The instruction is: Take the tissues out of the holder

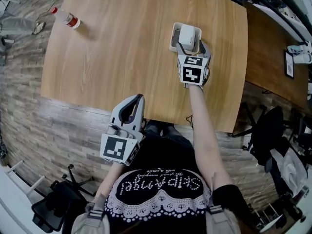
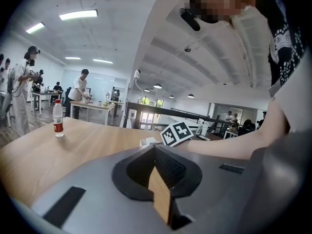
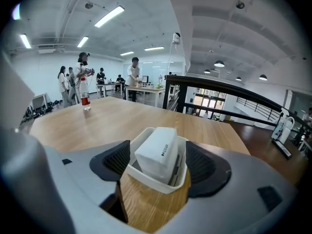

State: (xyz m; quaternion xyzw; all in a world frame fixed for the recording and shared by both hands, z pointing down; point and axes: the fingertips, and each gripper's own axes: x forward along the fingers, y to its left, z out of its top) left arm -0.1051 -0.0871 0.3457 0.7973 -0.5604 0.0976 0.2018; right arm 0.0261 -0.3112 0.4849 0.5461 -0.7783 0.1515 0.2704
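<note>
Right tool (image 3: pixel 156 165) is open wide, and it has hold of nothing. The white pack of tissues (image 3: pixel 157 150) and the holder (image 3: pixel 146 179) sit between its two sides, but the pads do not look like they are squeezing them. The tissues are inside the holder, standing up and leaning a little, with the top part poking out over the rim. So I think the job has only just begun: the tool has reached the right spot, but the tissues are not out yet. What is left is to close on the pack, lift it up out of the holder, and put it down. The holder is small and light, so it might come up with the pack if nothing keeps it down. The holder stands on the wooden tabletop (image 1: pixel 122 57), close to the edge on the person's right. The left tool (image 1: pixel 140 99) is far from the holder, back by the near edge of the tabletop, close to the person. Its tips are together and it is empty. A bottle (image 1: pixel 66 17) with a red label lies far from the holder, at the far left corner.
</note>
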